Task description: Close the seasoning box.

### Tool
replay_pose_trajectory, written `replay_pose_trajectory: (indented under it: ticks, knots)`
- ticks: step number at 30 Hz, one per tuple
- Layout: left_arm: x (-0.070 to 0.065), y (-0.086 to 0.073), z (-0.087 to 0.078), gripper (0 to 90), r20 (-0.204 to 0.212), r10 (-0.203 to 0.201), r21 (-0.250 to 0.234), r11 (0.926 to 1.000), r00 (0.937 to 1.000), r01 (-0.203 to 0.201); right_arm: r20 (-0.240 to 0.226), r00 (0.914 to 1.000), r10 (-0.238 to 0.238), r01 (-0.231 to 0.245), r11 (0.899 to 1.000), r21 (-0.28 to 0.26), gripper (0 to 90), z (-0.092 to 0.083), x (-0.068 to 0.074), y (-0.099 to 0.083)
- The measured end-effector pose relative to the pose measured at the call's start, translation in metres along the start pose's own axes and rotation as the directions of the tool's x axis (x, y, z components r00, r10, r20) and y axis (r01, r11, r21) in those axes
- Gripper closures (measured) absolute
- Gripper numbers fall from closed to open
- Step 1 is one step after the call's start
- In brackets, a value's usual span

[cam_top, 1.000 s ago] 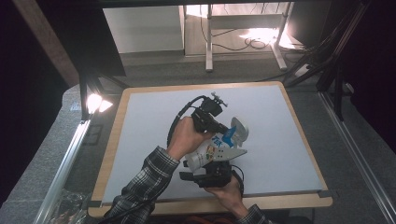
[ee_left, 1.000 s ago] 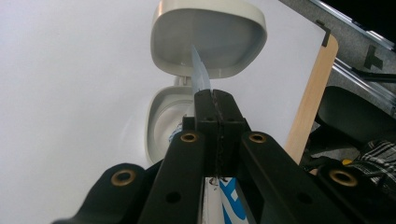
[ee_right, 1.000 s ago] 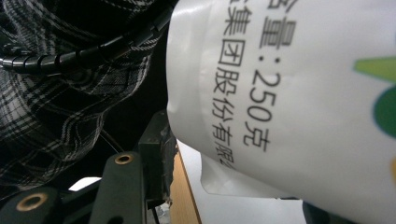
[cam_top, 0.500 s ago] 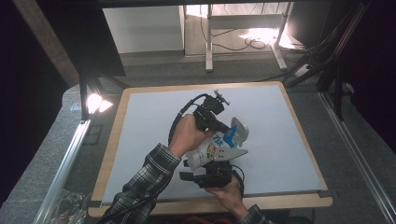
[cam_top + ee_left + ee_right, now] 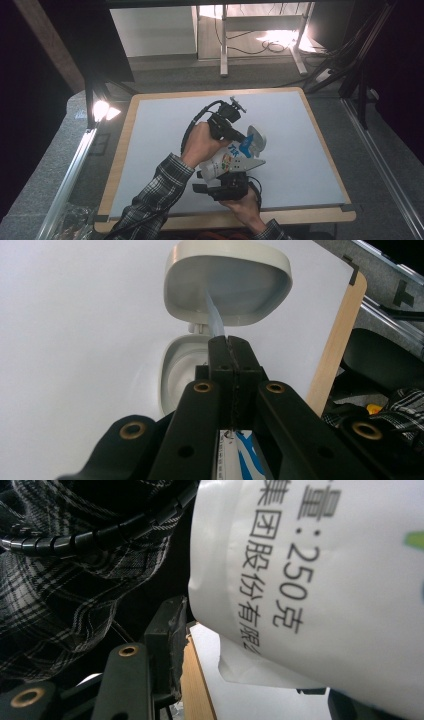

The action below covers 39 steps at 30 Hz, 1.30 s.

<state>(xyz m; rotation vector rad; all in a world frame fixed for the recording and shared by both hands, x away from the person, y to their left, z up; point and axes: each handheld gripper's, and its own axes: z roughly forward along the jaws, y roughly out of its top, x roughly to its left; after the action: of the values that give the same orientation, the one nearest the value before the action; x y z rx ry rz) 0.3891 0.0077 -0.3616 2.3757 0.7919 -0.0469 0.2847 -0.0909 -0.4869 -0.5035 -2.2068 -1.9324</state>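
1. You have both hands in the middle of the table (image 5: 150, 150), close together, working one white pouch (image 5: 225, 162) with blue and green print.
2. Your left gripper (image 5: 229, 347) comes in from above the pouch in the high view; its jaws are pressed together, pinching a thin translucent strip (image 5: 214, 315) that rises out of the pouch's opening.
3. In the left gripper view, the pouch's cap (image 5: 227, 282) stands flipped open just past the jaw tips, a pale rounded lid still hinged to the spout ring (image 5: 177, 367) below it.
4. Your right gripper (image 5: 222, 186) sits at the near end of the pouch, close to the table's front edge, with your right hand (image 5: 243, 205) below it.
5. In the right gripper view the pouch's printed white body (image 5: 310, 580) fills the space between the jaws. The left jaw's pad lies just beside the pouch's edge; the other jaw is hidden, so you cannot tell from here whether the jaws press on it.
6. Your plaid sleeve (image 5: 150, 200) crosses the near left part of the table, and the left gripper's black cable (image 5: 192, 125) loops above your left hand (image 5: 200, 145).
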Motion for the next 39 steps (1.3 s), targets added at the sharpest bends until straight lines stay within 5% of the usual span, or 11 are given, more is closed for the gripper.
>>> replay_pose_trajectory:
  ticks: [39]
  knots:
    - [0.003,-0.021,-0.008,90.0,0.041,0.047,-0.124,0.9914,0.9981,-0.041,0.102,0.9944,-0.024,0.018,0.998,0.065,43.7,0.01,-0.003,-0.01]
